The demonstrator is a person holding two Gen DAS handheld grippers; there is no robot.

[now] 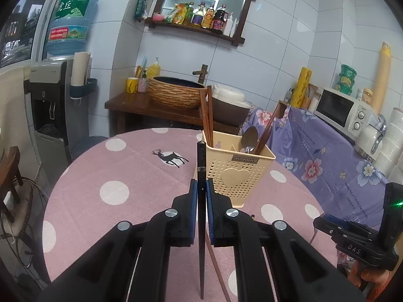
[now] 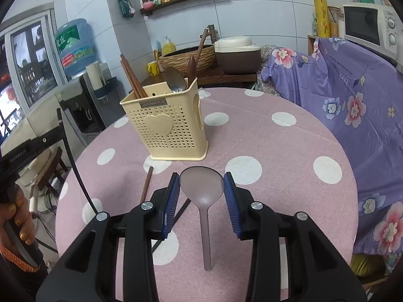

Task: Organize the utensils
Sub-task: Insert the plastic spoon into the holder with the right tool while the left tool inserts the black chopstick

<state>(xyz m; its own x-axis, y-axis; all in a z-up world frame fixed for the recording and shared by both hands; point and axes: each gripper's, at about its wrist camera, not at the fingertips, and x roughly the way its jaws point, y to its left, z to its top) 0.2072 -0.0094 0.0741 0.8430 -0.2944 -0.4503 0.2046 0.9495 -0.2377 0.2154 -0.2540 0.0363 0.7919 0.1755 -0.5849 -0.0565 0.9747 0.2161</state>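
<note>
Clamped in the left hand-held gripper (image 1: pixel 200 196), the chopstick (image 1: pixel 201 166) should be lowered upright into the holder (image 1: pixel 239 168); the right hand-held gripper (image 2: pixel 201 188) is held apart around a ladle (image 2: pixel 202 186).

Lower ends of brown wooden chopsticks (image 1: pixel 208 115) and metal spoon (image 2: pixel 174 79) hidden inside cream perforated plastic caddy (image 2: pixel 167 128). Brown wooden chopstick on pink cloth (image 2: pixel 146 183), 7 o'clock of caddy: near end behind black gripper finger (image 2: pixel 161 201).
</note>
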